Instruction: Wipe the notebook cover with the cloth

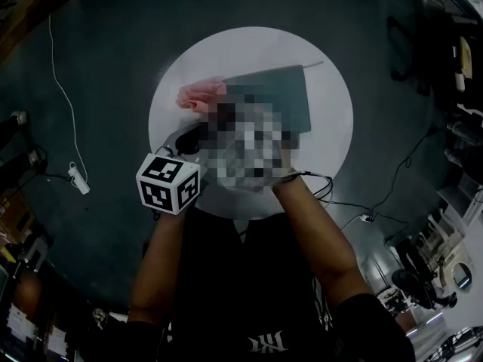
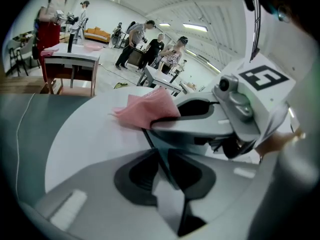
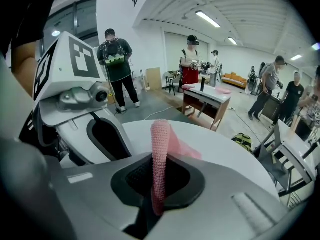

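Note:
A dark green notebook (image 1: 283,89) lies on the round white table (image 1: 329,145), with a pink cloth (image 1: 198,95) bunched at its left end. In the left gripper view my left gripper (image 2: 162,170) is shut on the notebook's thin dark edge (image 2: 155,142), and the cloth (image 2: 148,109) lies just beyond. My right gripper (image 3: 159,178) is shut on a fold of the pink cloth (image 3: 161,146), which stands up between its pads. The two grippers sit close together, side by side. In the head view a blurred patch hides the right gripper; the left gripper (image 1: 182,142) shows below the cloth.
A white cable (image 1: 64,96) and a power strip (image 1: 78,178) lie on the dark floor to the left. Black cables (image 1: 355,206) run off the table's near right side. Several people and work tables (image 3: 206,98) stand far behind.

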`<action>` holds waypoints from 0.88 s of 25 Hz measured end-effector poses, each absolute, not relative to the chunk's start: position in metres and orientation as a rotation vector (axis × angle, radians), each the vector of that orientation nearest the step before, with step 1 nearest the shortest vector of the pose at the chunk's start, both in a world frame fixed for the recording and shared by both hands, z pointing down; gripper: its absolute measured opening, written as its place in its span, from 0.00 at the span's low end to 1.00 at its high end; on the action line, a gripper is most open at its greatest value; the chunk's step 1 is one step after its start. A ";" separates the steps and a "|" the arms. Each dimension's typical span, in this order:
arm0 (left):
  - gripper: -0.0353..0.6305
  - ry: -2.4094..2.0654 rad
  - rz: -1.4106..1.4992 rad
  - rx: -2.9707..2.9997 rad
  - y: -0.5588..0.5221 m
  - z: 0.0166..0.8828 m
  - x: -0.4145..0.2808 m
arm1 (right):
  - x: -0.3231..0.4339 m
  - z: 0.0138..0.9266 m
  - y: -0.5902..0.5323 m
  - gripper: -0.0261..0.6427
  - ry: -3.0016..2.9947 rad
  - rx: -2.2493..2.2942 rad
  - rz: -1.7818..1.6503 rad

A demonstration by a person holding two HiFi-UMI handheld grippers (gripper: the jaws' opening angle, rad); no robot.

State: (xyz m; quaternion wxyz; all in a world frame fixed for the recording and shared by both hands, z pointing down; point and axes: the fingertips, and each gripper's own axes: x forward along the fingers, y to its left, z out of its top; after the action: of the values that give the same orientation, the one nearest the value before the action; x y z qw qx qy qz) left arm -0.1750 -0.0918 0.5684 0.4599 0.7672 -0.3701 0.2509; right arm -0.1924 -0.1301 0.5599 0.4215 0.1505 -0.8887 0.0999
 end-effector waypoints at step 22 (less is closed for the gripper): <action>0.16 -0.898 0.649 1.898 -0.092 0.571 -0.170 | -0.039 0.563 -0.158 0.06 -2.095 0.733 0.289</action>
State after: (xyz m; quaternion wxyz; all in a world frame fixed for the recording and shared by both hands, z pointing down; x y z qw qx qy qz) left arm -0.1702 -0.0920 0.5709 0.4545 0.7693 -0.3638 0.2630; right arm -0.0392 -0.1578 0.5631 0.4364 0.2947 -0.8422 0.1162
